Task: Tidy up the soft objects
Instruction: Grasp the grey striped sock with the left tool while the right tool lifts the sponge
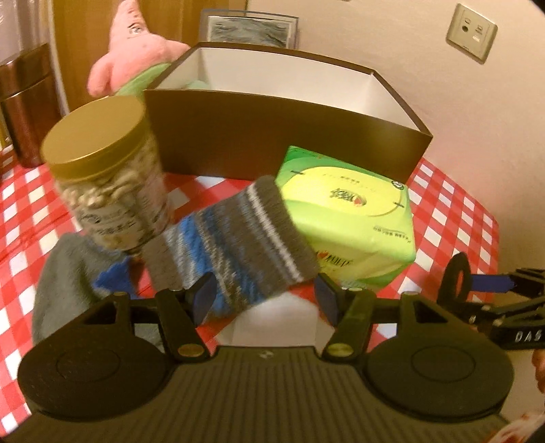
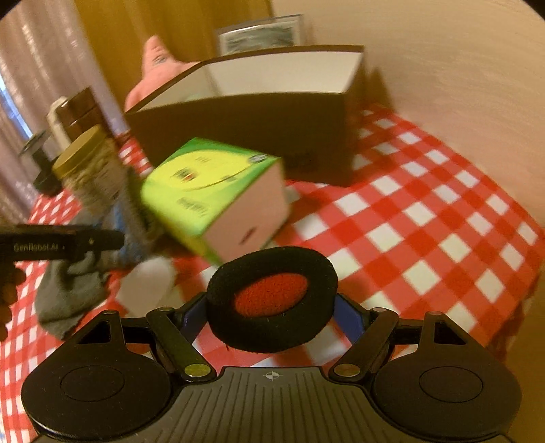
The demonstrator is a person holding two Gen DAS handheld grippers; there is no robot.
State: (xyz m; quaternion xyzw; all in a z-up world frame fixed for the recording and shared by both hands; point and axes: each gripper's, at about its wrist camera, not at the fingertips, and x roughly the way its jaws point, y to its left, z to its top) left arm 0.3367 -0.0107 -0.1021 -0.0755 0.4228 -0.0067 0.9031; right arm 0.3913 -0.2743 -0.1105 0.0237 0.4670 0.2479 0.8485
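Checkered table (image 2: 425, 218), brown box (image 1: 272, 143), jar (image 1: 112, 177)

Cream wall (image 1: 477, 112) with socket plate (image 1: 471, 32); red-white checked tablecloth (image 2: 425, 218); warm light.

the whole right wrist view was smeared, so the print on the green tissue box (image 2: 207, 191) could not be read. the brown box (image 1: 286, 136) hid most of the pink plush toy (image 1: 136, 51) and all but a pale green scrap of what lay inside. the jar (image 1: 109, 177) covered part of the grey sock (image 1: 61, 279). the striped sock (image 1: 235, 238) hid whether the left tool's pads (image 1: 204, 300) pressed it.
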